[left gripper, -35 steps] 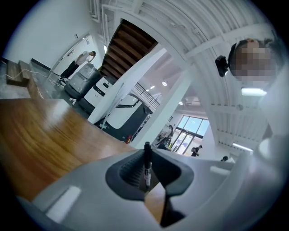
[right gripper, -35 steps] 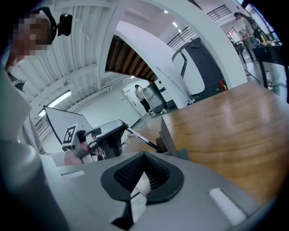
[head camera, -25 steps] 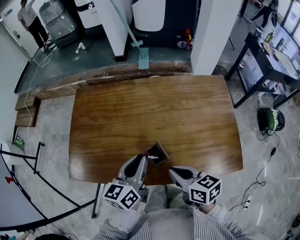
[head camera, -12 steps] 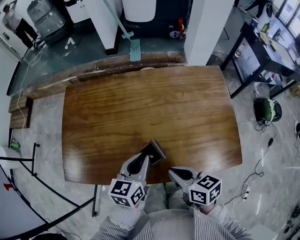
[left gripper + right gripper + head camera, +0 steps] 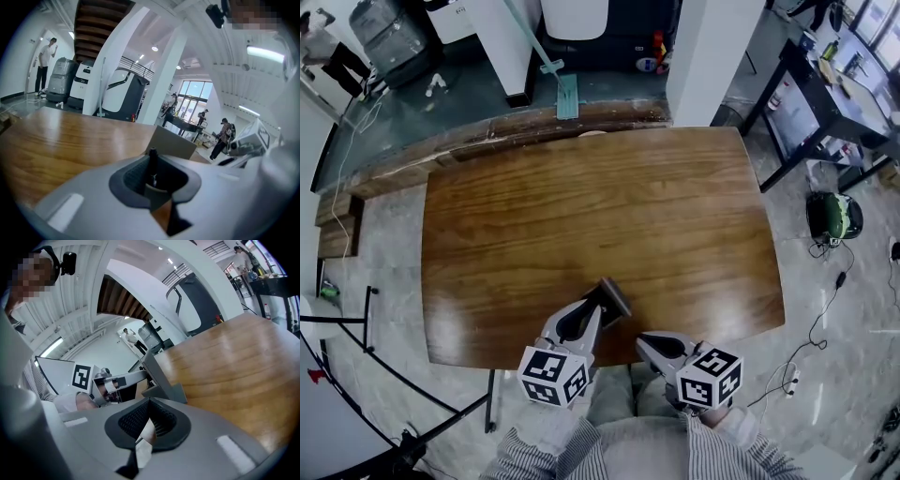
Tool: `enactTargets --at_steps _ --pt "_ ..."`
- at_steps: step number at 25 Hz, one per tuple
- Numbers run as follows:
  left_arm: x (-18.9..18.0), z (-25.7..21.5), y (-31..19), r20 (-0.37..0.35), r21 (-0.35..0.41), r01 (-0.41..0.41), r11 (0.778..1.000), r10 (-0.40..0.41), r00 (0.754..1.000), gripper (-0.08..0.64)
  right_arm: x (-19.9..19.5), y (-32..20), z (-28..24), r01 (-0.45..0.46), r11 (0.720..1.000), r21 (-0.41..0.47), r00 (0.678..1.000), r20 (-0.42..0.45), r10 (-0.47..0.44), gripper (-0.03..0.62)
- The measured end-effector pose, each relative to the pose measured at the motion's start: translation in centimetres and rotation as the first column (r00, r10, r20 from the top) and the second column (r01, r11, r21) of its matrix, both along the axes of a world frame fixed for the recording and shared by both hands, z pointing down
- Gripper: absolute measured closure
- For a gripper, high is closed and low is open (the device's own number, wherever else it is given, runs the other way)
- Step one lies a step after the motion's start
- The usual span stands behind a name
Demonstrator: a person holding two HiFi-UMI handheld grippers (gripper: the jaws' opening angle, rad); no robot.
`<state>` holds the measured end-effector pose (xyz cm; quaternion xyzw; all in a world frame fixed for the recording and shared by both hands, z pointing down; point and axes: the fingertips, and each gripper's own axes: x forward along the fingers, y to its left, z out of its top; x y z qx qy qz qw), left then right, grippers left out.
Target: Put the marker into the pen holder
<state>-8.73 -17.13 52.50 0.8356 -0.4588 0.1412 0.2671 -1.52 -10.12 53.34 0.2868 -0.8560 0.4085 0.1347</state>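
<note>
The pen holder [image 5: 615, 299] is a small dark grey box near the front edge of the wooden table [image 5: 600, 216]. My left gripper [image 5: 592, 310] points at it from the near side, its tips right at the holder. In the left gripper view a thin black marker [image 5: 153, 161] stands upright between the pads, and my left gripper [image 5: 152, 176] is shut on it, with the pen holder [image 5: 174, 140] just behind. My right gripper [image 5: 651, 345] hovers over the table edge to the right of the holder, jaws together and nothing in them. The right gripper view shows the pen holder [image 5: 158, 373] ahead to the left.
A black workbench [image 5: 825, 103] stands beyond the table's right end. A white pillar [image 5: 708, 56] and machines stand past the far edge, and a person [image 5: 328, 52] is at the far left. A black metal frame [image 5: 384, 366] stands left of the table.
The left gripper has moved forward with the marker, so its tips now meet the holder. The head view has shifted a little. The right gripper has stayed put.
</note>
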Motion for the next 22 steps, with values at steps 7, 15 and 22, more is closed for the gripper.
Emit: enactTargets --at_steps 7,15,22 --pt "0.5 0.2 -1.2 0.028 -0.008 -0.034 0.999 0.034 0.999 0.508 0.0 0.0 -0.3 -0.002 1.0 0.004 1.0 0.009 0.002 0.592" --pt "1.1 0.6 -1.8 0.075 -0.021 -0.042 0.999 0.043 0.996 0.5 0.4 0.1 -0.4 -0.009 1.0 0.004 1.0 0.011 0.009 0.592" --pt "0.7 0.0 -2.1 0.124 0.02 -0.031 0.999 0.028 0.992 0.431 0.4 0.3 -0.7 -0.003 1.0 0.012 1.0 0.019 0.003 0.592"
